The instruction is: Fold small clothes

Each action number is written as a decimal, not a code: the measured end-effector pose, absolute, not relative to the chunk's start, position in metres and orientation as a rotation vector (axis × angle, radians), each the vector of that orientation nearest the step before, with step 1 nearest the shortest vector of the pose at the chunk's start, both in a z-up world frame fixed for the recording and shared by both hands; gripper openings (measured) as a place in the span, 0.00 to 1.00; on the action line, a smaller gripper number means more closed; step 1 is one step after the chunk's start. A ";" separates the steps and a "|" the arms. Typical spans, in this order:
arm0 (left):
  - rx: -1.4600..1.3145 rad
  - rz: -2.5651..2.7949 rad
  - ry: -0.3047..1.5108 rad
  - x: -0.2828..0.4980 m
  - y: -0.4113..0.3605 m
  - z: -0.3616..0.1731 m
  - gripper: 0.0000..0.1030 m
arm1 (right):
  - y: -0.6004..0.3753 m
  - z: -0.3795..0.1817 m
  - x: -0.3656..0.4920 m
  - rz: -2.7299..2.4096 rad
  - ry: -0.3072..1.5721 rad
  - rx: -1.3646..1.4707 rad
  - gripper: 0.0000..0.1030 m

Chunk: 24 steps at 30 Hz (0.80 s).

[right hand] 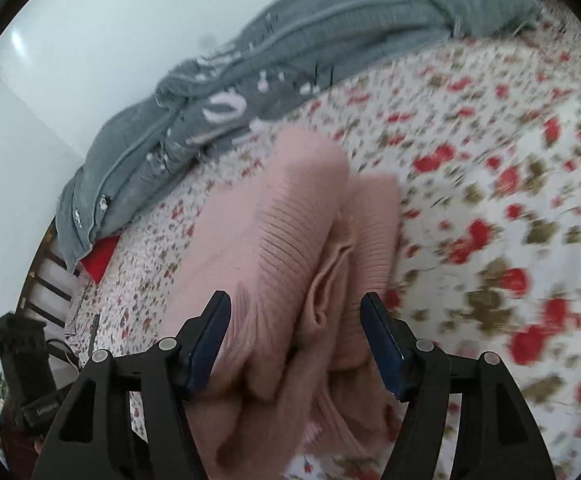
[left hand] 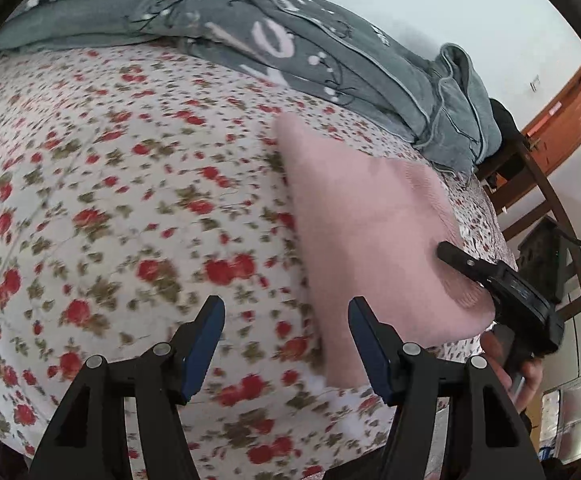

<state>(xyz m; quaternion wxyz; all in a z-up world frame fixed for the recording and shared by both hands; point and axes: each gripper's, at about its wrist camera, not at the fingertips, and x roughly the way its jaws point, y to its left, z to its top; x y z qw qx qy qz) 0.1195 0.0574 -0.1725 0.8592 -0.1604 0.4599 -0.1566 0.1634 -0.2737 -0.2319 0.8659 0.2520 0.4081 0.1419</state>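
A pink knitted garment (left hand: 362,224) lies folded on the floral bed sheet (left hand: 110,200). My left gripper (left hand: 286,344) is open and empty above the sheet, just left of the garment's near edge. In the left wrist view the right gripper (left hand: 446,252) reaches over the garment's right side. In the right wrist view my right gripper (right hand: 296,340) is open, its fingers either side of the bunched ribbed end of the pink garment (right hand: 290,240), not closed on it.
A grey blanket (left hand: 290,32) with white print lies heaped along the far side of the bed by the white wall. A dark wooden bed frame (left hand: 562,216) and a brown door (left hand: 562,120) are at the right. A red cloth (right hand: 98,260) shows under the blanket.
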 end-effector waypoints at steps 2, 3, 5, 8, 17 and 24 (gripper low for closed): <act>-0.350 -0.325 0.969 0.119 0.065 -0.177 0.60 | -0.263 -0.226 0.167 0.266 0.822 0.455 0.33; -0.355 -0.323 0.970 0.120 0.069 -0.179 0.60 | -0.256 -0.219 0.168 0.265 0.804 0.395 0.32; -0.367 -0.323 0.968 0.123 0.074 -0.183 0.60 | -0.239 -0.196 0.160 0.251 0.725 0.231 0.21; -0.377 -0.332 0.972 0.127 0.075 -0.187 0.60 | -0.224 -0.165 0.130 0.272 0.524 0.083 0.14; -0.358 -0.366 0.993 0.131 0.062 -0.196 0.60 | -0.259 -0.221 0.140 0.163 0.671 0.164 0.38; -0.326 -0.419 0.958 0.132 0.043 -0.184 0.60 | -0.272 -0.193 0.106 0.190 0.583 0.202 0.45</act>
